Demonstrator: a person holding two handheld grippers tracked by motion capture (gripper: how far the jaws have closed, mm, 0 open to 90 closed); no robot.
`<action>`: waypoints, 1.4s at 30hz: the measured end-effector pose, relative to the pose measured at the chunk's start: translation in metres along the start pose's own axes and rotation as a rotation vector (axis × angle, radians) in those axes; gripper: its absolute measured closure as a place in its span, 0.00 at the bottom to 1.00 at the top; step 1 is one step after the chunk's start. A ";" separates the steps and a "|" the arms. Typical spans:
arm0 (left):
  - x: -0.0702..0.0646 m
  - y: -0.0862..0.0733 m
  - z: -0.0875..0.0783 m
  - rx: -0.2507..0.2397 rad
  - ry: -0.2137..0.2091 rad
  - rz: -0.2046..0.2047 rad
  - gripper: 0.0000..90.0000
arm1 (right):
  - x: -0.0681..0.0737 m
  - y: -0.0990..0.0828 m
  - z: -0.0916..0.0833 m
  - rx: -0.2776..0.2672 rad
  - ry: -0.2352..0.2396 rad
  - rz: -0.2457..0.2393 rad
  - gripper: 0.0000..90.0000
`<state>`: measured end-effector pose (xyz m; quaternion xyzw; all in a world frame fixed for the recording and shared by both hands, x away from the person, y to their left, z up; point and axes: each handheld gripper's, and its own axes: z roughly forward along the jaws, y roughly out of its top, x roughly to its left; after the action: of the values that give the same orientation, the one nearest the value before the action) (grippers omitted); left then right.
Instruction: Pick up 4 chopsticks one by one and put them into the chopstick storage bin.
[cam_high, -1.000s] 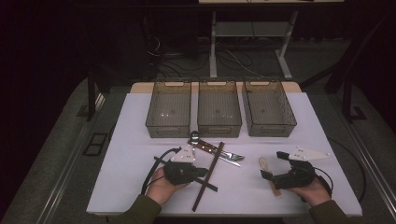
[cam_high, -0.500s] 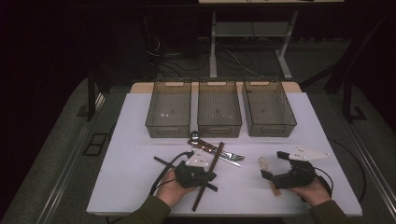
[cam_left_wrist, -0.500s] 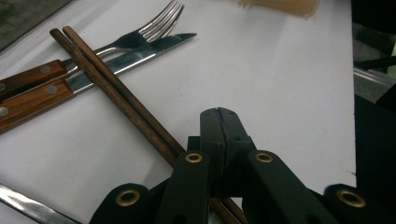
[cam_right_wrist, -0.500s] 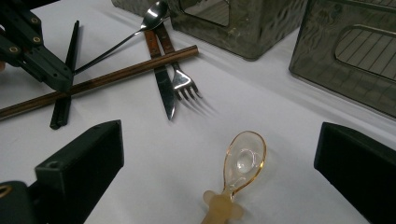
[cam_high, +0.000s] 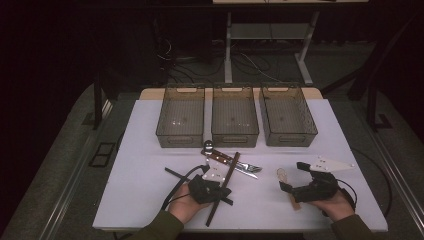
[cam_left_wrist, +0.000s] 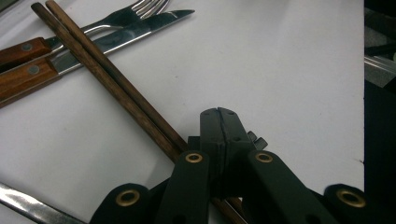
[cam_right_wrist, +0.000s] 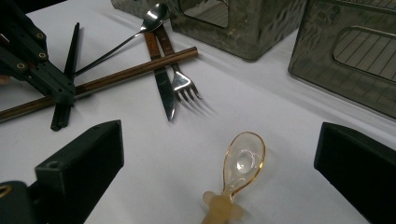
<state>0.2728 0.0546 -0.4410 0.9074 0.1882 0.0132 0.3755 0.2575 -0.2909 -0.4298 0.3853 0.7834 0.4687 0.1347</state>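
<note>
On the table (cam_high: 150, 150), three bins (cam_high: 235, 117) stand in a row at the far edge, with the cutlery heaped just in front of the middle one. The left gripper (cam_high: 212, 187) has slid in from the left over the last second and now sits over the brown chopsticks (cam_left_wrist: 112, 79); its jaws are pressed together with nothing between the tips, and the sticks run just beside and under them, not gripped as far as I can tell. That reads as a reach for the chopsticks, so the pick-up is not yet made and the jaws would need to part first. The knife (cam_left_wrist: 116, 39) and fork (cam_left_wrist: 140, 9) lie crossed under the sticks. The right gripper (cam_high: 295, 185) has kept its place, jaws wide apart over the amber spoon (cam_right_wrist: 243, 163), which lies loose on the table.
</note>
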 end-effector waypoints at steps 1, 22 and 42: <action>0.000 0.000 0.000 0.002 0.000 0.001 1.00 | 0.000 0.000 0.000 -0.001 0.000 0.001 0.01; 0.003 -0.002 -0.002 0.023 0.035 -0.002 1.00 | 0.000 0.000 -0.001 -0.003 0.002 0.005 0.01; 0.007 -0.004 -0.006 0.034 0.087 -0.002 1.00 | 0.000 0.000 -0.001 -0.004 0.002 0.003 0.01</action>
<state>0.2772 0.0638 -0.4399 0.9120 0.2056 0.0490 0.3517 0.2567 -0.2913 -0.4290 0.3856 0.7822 0.4707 0.1340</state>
